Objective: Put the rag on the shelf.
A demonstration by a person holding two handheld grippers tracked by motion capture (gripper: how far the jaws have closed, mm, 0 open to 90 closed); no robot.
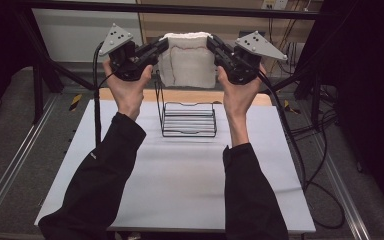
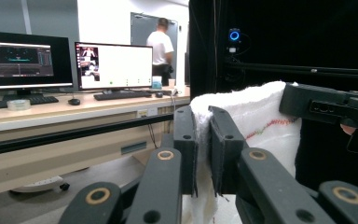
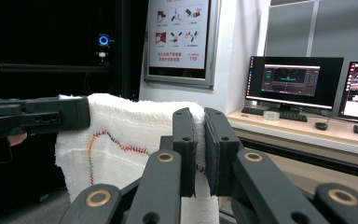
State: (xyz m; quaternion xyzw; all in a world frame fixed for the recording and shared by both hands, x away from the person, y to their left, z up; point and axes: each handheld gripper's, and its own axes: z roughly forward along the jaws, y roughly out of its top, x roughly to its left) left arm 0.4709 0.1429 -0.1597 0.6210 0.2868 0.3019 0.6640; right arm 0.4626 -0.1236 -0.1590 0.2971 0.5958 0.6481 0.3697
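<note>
Claws (image 1: 162, 46) on nubbly white towel (image 1: 187, 62)

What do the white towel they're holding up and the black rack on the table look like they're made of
The towel looks like woven cotton: a nubby, fuzzy white surface with coloured stitching, hanging limp between the left gripper and the right gripper. The rack seems to be thin metal wire with a black coating, judging by its slim bent rods.

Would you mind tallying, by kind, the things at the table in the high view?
White towel: 1
Black wire rack: 1
Claws, left and right, each shut on a top corner of the towel: 2
Total: 4
</note>
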